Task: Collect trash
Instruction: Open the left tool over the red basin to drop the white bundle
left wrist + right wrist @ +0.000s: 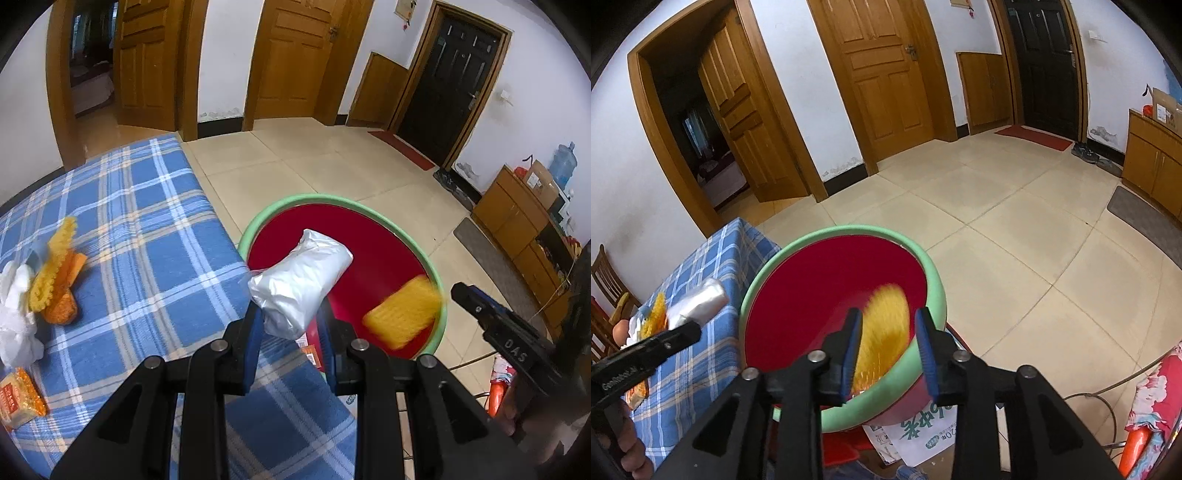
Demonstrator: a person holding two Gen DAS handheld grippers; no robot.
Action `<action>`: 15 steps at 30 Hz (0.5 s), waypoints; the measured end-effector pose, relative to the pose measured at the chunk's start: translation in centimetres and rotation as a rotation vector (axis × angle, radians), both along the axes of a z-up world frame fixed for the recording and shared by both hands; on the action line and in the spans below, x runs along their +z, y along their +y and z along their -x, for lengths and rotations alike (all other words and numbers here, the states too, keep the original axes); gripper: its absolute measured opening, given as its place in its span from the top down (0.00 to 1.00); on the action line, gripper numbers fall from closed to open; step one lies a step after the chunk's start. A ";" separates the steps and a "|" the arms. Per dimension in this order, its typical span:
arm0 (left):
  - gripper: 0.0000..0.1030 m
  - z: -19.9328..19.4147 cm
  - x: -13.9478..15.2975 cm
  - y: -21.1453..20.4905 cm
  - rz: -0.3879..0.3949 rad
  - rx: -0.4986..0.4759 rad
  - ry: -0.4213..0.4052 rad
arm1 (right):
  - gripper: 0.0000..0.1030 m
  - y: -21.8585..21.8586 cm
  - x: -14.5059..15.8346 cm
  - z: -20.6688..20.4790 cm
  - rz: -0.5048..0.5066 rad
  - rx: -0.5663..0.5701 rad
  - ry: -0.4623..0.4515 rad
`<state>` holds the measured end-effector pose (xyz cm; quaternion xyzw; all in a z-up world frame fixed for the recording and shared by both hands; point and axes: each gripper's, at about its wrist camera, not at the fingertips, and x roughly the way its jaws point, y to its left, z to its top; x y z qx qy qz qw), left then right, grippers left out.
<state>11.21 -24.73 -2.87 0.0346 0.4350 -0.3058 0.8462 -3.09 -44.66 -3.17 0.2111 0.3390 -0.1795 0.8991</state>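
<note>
one wrapper dropping in, one more in my grip

my right gripper (889,343) hangs over the round red bin with the pale green rim (937,295), its blue pads parted and pressing on nothing. between and just beyond them a blurred yellow crinkled snack wrapper (886,332) is caught in mid-air inside the bin's mouth, so i judge that piece as good as collected.

my left gripper (290,321) is clenched on a crumpled silver foil packet (301,282), which sits pinched at its lower end between the pads. it is held above the near edge of the bin, where the blue checked cloth of the surface (147,229) meets the rim. this one is next to go in, i think; it needs only a little more travel over the red interior before i let go.

more is left on the surface: a yellow and orange frilled wrapper (61,266), a bunch of white tissue or plastic (16,317) touching it, and a small orange printed sachet (20,400) near the cloth's front edge. by my reckoning the task is somewhere around the middle, with at least three pieces still to fetch.
</note>
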 end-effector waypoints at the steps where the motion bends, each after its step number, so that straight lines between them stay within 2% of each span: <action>1: 0.73 0.0 -0.1 -0.2 -0.003 -0.003 0.001 | 0.63 -0.1 0.1 0.1 -0.001 -0.004 -0.006; 15: 0.73 0.4 -1.8 -3.2 -0.058 -0.042 0.022 | 0.56 -1.2 0.4 1.0 -0.027 -0.039 -0.043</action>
